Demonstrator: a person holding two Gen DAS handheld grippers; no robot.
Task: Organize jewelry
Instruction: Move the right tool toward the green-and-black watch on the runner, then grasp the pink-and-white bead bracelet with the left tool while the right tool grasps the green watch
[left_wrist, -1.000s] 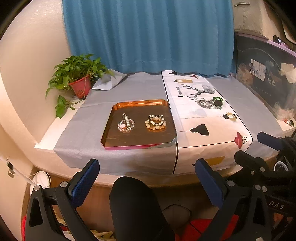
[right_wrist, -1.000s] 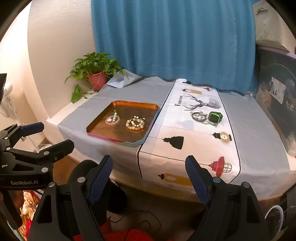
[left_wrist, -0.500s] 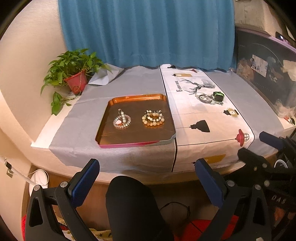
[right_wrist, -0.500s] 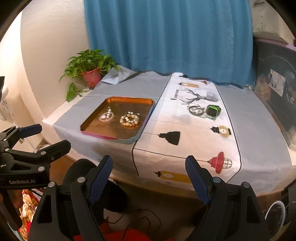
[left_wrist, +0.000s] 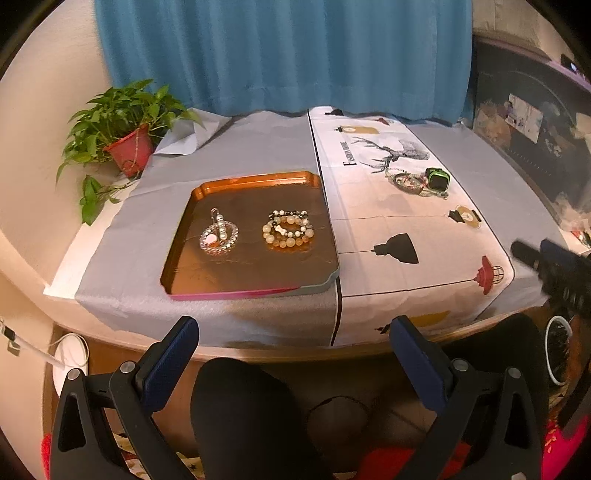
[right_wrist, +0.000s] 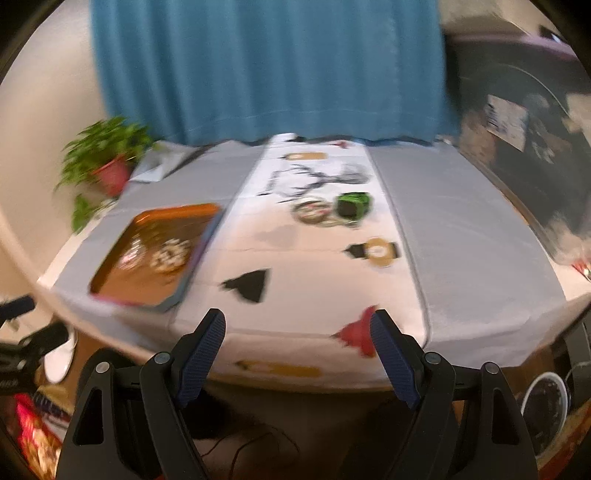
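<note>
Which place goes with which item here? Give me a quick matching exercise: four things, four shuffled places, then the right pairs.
Things:
1. beaded bracelet
2. green watch
3. potted plant
4. clear crystal bracelet

Places:
A. far left of the table, by the wall
B. on the white printed runner
C. left half of the orange tray
D. right half of the orange tray

Pairs: 1-D, 2-B, 3-A, 4-C

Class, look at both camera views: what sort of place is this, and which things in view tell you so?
Most likely a room in a home, not a workshop or shop. A blue curtain hangs behind a cloth-covered table, a potted plant stands in the corner, and beaded bracelets lie on a copper-coloured tray.
</note>
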